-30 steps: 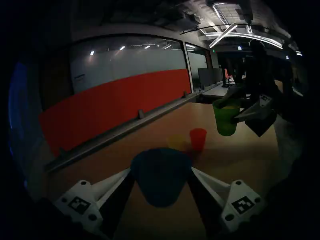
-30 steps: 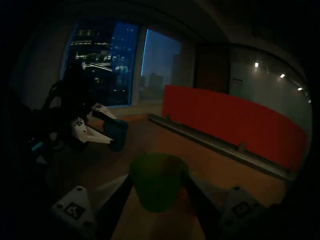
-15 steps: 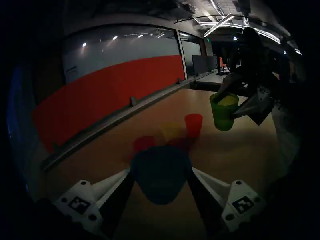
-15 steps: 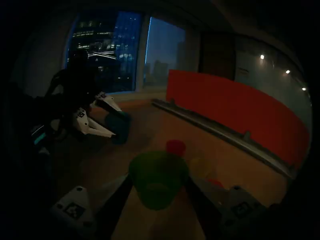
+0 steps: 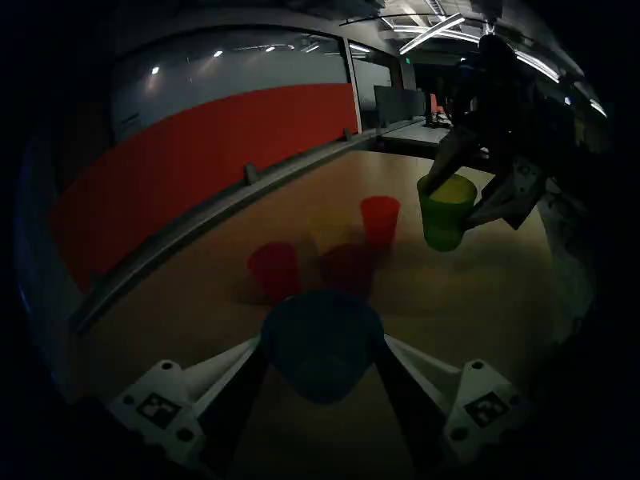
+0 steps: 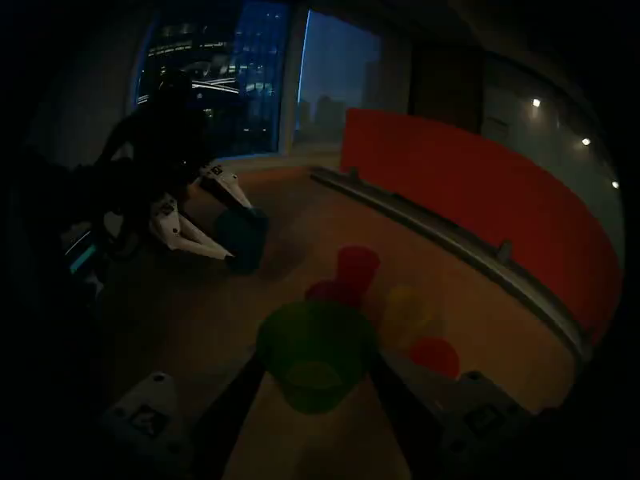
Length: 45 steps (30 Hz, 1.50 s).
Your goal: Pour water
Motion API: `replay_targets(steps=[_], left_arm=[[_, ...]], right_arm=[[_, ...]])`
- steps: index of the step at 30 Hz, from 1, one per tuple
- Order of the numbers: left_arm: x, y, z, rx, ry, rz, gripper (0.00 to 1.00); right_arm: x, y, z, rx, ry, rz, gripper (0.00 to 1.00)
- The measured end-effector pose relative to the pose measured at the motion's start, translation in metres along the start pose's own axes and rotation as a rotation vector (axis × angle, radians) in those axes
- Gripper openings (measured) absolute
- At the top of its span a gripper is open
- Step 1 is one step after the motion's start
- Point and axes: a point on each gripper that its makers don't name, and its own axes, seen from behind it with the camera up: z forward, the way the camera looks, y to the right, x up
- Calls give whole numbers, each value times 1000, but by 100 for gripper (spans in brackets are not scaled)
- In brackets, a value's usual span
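Holding a blue cup [image 5: 322, 356] upright above the desk [image 5: 448, 304], my left gripper [image 5: 322, 342] is clamped on its sides; my right gripper [image 6: 318, 362] likewise pinches a green cup [image 6: 316, 348]. Red and yellow cups [image 5: 380, 220] stand on the desk between them. The left gripper view gives me ceiling lights [image 5: 432, 32]; the right gripper view, a dark window [image 6: 336, 80].
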Motion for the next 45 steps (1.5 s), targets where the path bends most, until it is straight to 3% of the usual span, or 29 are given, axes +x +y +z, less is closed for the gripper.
replay_targets(steps=[6, 27, 45], left_arm=[[-11, 3, 11, -21, -34, 10, 87], [-37, 19, 44, -88, -82, -28, 89], [-52, 19, 55, -106, -92, -62, 91]], right_arm=[[-9, -1, 7, 10, -28, -7, 100], [-39, 4, 30, 13, -74, 15, 100], [-53, 6, 44, 10, -92, 31, 100]])
